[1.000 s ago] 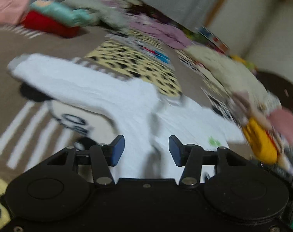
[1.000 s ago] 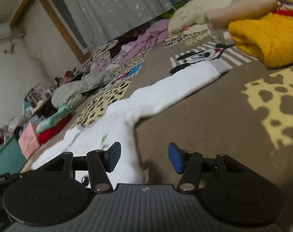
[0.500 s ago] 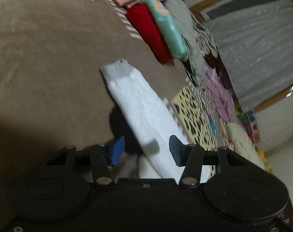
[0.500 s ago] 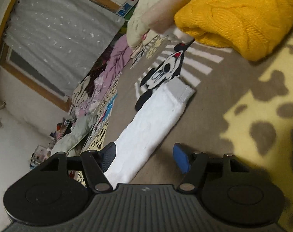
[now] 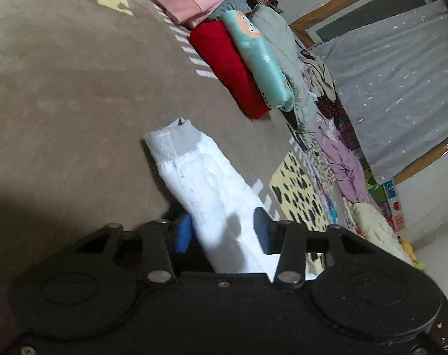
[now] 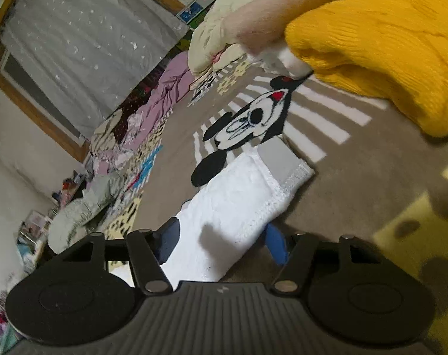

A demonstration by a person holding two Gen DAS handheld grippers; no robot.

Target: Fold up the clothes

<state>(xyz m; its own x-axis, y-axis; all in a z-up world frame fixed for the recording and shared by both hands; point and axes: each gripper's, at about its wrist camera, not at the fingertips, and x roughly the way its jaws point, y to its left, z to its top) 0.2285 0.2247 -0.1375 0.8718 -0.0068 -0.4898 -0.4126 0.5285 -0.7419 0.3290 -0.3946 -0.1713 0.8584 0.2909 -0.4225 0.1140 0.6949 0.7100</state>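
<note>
I'm working on a white top spread on the brown rug [image 5: 61, 94], and right now I'm lining up on its two sleeves. My left gripper [image 5: 221, 230] is straddling the left sleeve [image 5: 200, 177]: the fingers are standing apart, one on each side of the fabric, and the sleeve is running forward between them to its grey cuff [image 5: 179, 139]. My right gripper [image 6: 224, 239] is doing the same on the right sleeve [image 6: 238, 195], jaws spread, with that cuff [image 6: 278, 159] lying just beside the cartoon mouse [image 6: 250, 124] woven into the rug. Neither one is clamping anything yet, as far as I can tell. The body of the top is sitting below both cameras, out of sight.

I'm judging this as the very start of the fold, the sleeve pickup. Next I'm expecting to close both grippers on the sleeves and carry them inward across the body. That calls for catching the sleeve fabric without pinching the rug pile beneath, and lifting evenly so the top doesn't drag. The yellow knit [image 6: 380, 38] is lying near the right cuff and the red stack [image 5: 226, 65] is resting beyond the left one; I'm minding both.
</note>
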